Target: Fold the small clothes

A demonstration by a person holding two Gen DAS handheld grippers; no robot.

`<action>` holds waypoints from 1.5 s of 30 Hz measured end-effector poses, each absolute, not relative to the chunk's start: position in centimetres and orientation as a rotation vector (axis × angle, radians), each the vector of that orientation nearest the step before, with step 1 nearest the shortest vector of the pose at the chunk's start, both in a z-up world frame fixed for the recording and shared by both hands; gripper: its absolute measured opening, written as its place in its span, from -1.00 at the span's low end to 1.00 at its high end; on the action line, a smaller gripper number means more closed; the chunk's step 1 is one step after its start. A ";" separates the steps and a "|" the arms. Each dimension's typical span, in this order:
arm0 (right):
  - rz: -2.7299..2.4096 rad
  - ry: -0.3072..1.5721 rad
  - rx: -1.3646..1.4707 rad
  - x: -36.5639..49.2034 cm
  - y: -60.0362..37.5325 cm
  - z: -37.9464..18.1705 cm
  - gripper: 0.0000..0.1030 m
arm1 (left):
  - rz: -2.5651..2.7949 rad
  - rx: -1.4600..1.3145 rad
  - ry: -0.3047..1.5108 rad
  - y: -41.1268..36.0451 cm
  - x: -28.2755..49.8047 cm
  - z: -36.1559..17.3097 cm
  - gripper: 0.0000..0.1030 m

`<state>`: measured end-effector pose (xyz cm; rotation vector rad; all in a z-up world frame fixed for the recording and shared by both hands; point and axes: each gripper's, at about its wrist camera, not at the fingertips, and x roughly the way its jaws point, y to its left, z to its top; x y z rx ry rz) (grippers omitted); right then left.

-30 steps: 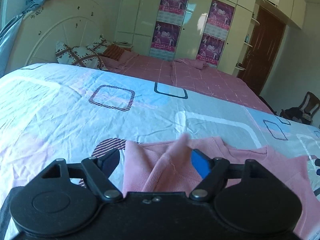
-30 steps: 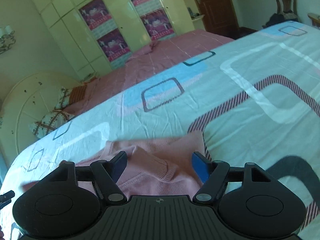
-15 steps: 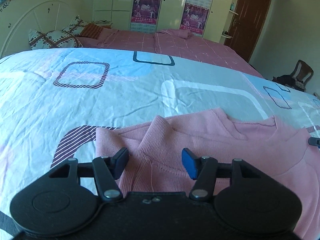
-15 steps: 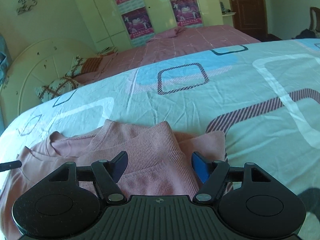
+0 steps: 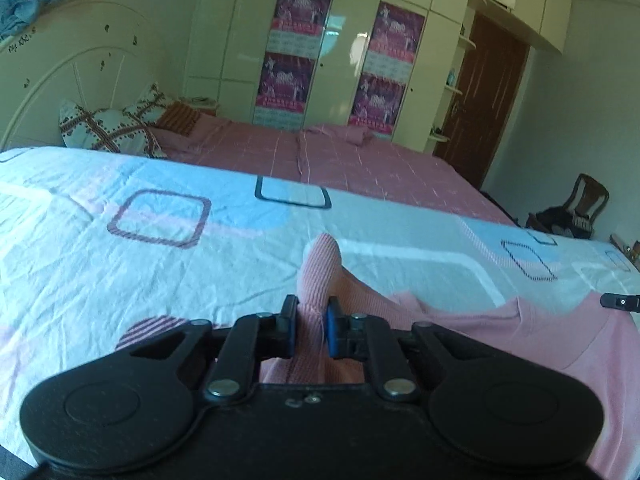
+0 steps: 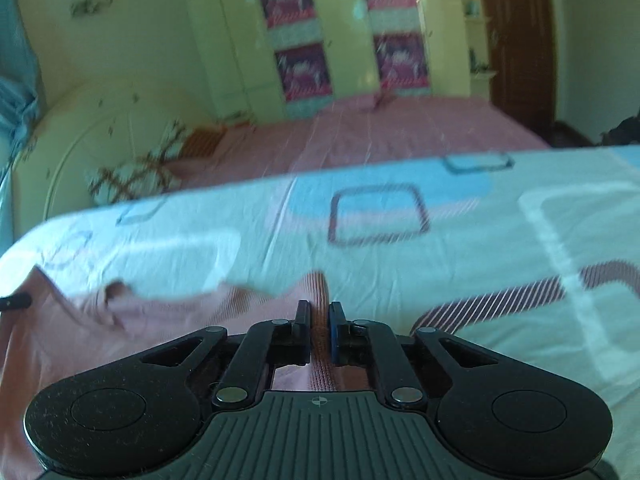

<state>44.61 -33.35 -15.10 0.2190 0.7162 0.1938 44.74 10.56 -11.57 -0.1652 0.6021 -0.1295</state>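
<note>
Pink knit sweater [image 5: 460, 332] lies spread flat on the patterned bedsheet [image 5: 120, 264], near edge of the bed, collar side toward the far side. Left gripper [image 5: 310, 330] is clenched on a ribbed cuff or hem fold of the sweater; the jaws have just been closing and knit fabric is pinched between the blue pads, with a tongue of ribbing standing up past the tips. Right gripper [image 6: 319, 332] likewise grips ribbed pink fabric; its jaws have just closed too, with the knit squeezed between them. The right view is motion-blurred, so exactly which edge it holds can't be told, probably the opposite sleeve or hem corner. A dark tip of the other tool shows at the right edge of the left view and at the left edge of the right view, so the two grippers sit well apart across the garment. Judgement: symmetric pinches at both sides let the sleeves or the near edge be lifted and carried over together, keeping the fold line straight. Both tools angle down at the bed because the cloth is low and flat. Fold itself not yet made; body of the sweater lies unfolded. Risk: thin knit slipping from the pads. Far off: pink second bed [image 5: 360, 164], wardrobe with posters [image 5: 288, 68].
</note>
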 end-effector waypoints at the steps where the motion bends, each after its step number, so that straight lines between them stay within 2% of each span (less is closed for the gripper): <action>1: 0.172 0.690 0.217 44.7 -33.5 -14.8 -0.86 | -0.114 -0.171 0.589 10.5 44.9 -11.5 -0.76; 3: 0.132 0.669 0.206 45.1 -33.5 -14.9 -0.86 | -0.080 -0.188 0.596 10.6 45.4 -12.1 -0.75; 8: 0.057 0.799 0.195 47.0 -32.7 -19.3 -0.86 | -0.008 -0.099 0.707 9.6 46.3 -16.0 -0.75; 11: 0.038 0.804 0.160 46.8 -32.5 -20.6 -0.86 | 0.008 -0.063 0.702 9.2 46.2 -16.5 -0.72; 16: 0.051 0.784 0.189 46.0 -33.1 -19.1 -0.85 | 0.032 -0.004 0.687 8.7 45.5 -15.6 -0.40; 17: 0.057 0.768 0.197 45.5 -33.2 -18.5 -0.85 | 0.037 -0.007 0.683 8.8 45.1 -15.4 -0.19; 18: 0.062 0.758 0.201 45.1 -33.1 -18.1 -0.85 | 0.043 -0.015 0.681 8.9 44.8 -15.1 0.15; 19: 0.074 0.748 0.208 44.6 -32.8 -17.5 -0.84 | 0.051 -0.030 0.667 9.1 44.2 -14.7 0.27; 20: 0.087 0.742 0.211 44.2 -32.6 -17.1 -0.84 | 0.059 -0.037 0.650 9.1 43.6 -14.4 0.30; 23: 0.130 0.742 0.190 42.9 -31.2 -16.4 -0.71 | 0.040 -0.055 0.631 9.2 42.0 -13.0 0.30; 25: 0.160 0.745 0.189 42.0 -30.2 -16.2 -0.15 | 0.000 -0.059 0.621 8.4 40.6 -12.0 0.30; 26: 0.173 0.746 0.197 41.5 -29.7 -16.2 -0.09 | -0.028 -0.051 0.616 7.7 40.0 -11.8 0.30; 32: 0.261 0.738 0.151 38.0 -24.9 -16.3 -0.09 | -0.118 -0.017 0.676 4.3 37.4 -13.9 0.32; 37: 0.252 0.764 0.043 35.8 -22.9 -17.7 -0.09 | -0.045 0.014 0.715 5.6 35.7 -16.6 0.29; 40: 0.198 0.792 -0.003 35.3 -24.0 -19.8 -0.09 | -0.029 0.006 0.709 6.8 34.9 -16.5 0.29; 43: 0.172 0.804 -0.012 34.9 -24.5 -19.2 -0.09 | -0.009 -0.023 0.726 7.3 34.5 -15.8 0.29; 45: 0.155 0.793 0.006 34.5 -24.4 -18.4 -0.09 | -0.004 -0.046 0.723 7.0 33.9 -15.0 0.21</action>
